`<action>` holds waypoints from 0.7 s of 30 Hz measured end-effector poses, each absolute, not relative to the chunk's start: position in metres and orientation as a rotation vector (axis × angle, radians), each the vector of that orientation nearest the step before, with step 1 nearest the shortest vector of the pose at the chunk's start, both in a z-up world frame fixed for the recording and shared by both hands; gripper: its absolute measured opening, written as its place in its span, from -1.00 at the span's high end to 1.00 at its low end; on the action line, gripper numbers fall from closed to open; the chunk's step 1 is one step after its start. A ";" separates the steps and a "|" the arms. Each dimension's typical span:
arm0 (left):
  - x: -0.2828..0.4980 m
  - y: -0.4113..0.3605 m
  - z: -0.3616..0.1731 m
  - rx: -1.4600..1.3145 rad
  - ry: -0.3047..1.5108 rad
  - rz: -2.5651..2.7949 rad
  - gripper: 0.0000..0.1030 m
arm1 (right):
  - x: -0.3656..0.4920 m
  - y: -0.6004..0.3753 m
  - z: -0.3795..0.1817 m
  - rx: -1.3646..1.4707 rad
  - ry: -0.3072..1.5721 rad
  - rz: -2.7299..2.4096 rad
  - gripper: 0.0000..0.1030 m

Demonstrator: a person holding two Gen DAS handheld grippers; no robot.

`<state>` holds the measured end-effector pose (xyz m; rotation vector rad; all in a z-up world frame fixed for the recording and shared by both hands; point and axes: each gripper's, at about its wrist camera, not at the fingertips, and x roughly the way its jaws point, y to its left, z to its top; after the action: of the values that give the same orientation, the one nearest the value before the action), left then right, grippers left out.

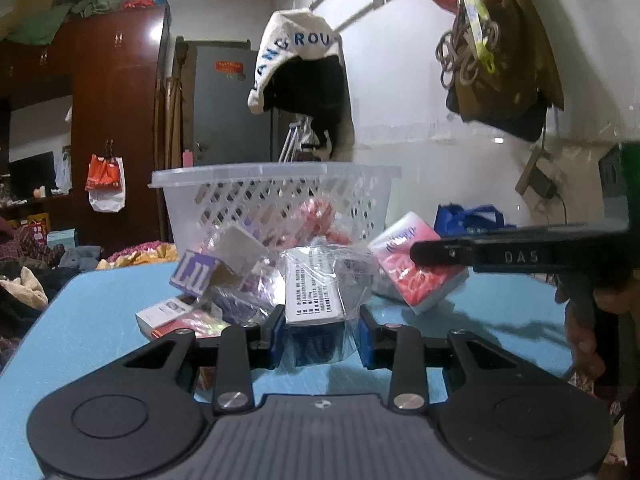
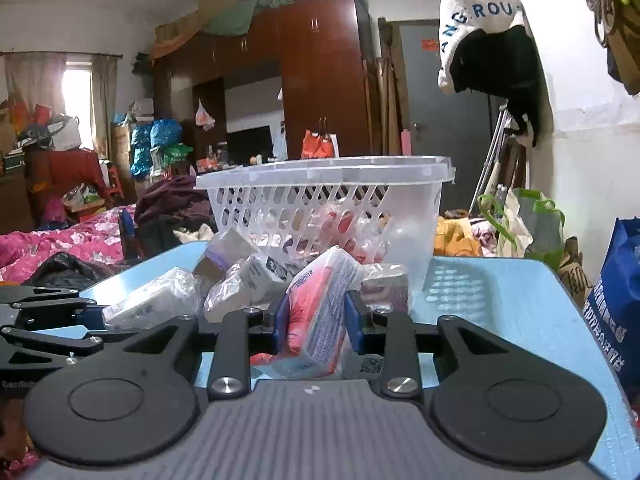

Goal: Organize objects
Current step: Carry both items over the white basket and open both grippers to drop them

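basket (image 1: 276, 184): 1 | left claw (image 1: 322, 332) grips wrapped box (image 1: 314, 292) | right claw (image 2: 314, 320) grips tissue pack (image 2: 320, 308)

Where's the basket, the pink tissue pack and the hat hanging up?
basket (image 1: 276, 174): left wrist view, front rim.
pink tissue pack (image 2: 320, 312): right wrist view, its wrapper.
hat (image 1: 296, 40): left wrist view, white crown.

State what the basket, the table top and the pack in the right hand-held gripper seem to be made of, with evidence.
Basket: translucent moulded plastic, glossy; the slotted walls show the contents behind. Table top: light blue, matte, with a fine grid texture; possibly foam or laminate. Tissue pack, held in the right hand-held gripper: thin shiny plastic film, printed pink and white; probably soft paper inside.
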<state>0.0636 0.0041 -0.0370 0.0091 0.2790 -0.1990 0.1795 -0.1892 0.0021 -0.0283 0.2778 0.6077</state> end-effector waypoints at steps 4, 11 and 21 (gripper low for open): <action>0.059 0.014 -0.020 -0.012 0.231 -0.192 0.25 | 0.175 -0.194 0.008 -0.008 0.243 0.601 0.36; 0.089 0.031 0.051 -0.030 0.140 -0.191 0.25 | 0.180 -0.193 0.070 0.011 0.137 0.610 0.36; 0.178 0.044 0.105 -0.041 0.188 -0.112 0.25 | 0.240 -0.158 0.131 -0.020 0.131 0.561 0.36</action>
<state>0.1777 0.0441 0.1046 -0.0407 0.1883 -0.1117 0.2402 -0.1584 0.1308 -0.0197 0.1314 0.5613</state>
